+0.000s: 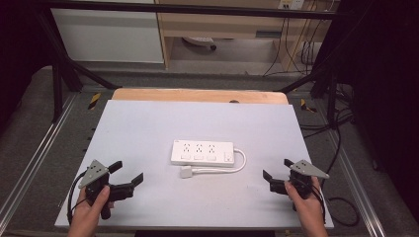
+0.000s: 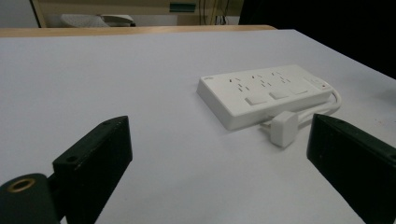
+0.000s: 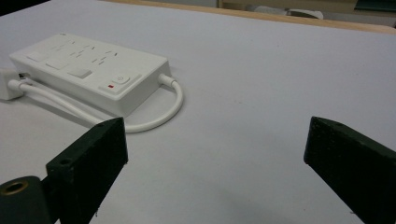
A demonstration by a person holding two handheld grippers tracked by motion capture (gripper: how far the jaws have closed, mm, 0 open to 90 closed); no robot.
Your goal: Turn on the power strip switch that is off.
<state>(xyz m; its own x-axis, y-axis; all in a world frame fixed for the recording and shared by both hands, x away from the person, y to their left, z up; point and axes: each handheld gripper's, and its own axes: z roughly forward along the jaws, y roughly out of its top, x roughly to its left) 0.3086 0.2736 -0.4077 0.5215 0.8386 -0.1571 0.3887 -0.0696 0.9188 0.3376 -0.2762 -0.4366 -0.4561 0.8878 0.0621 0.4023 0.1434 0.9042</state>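
Overhead, a white power strip [image 1: 202, 152] lies flat near the middle of the pale table [image 1: 148, 123], its long side running across the view. Its cord [image 1: 237, 165] leaves the right end, loops toward the person and runs back left along the near side, ending in a white plug [image 1: 186, 172] that lies on the table just in front of the strip's left part. The left gripper [image 1: 127, 172], held in the left hand [image 1: 89, 210], sits near the table's near left corner, jaws spread apart with nothing between them, pointed toward the strip but well apart from it. The right gripper [image 1: 276, 169], in the right hand [image 1: 307, 205], sits near the near right corner, its jaws likewise released and empty, also well apart from the strip.

Along the left gripper's [image 2: 219, 154] own jaws, both black pads stand wide at the frame's lower corners over bare table [image 2: 93, 70]. The strip [image 2: 264, 93] lies ahead and to the right, showing three socket groups, three switches and a button with a red mark at its far end. The plug [image 2: 284, 128] rests on the table just beside the strip's near edge, prongs toward the strip.

From the right gripper [image 3: 215, 144], the jaws again gape with only table [image 3: 280, 65] between them. The strip [image 3: 88, 70] lies ahead to the left, button end nearest, and the cord [image 3: 173, 105] curves out of that end and back along the near side to the plug [image 3: 7, 84] at the left edge.
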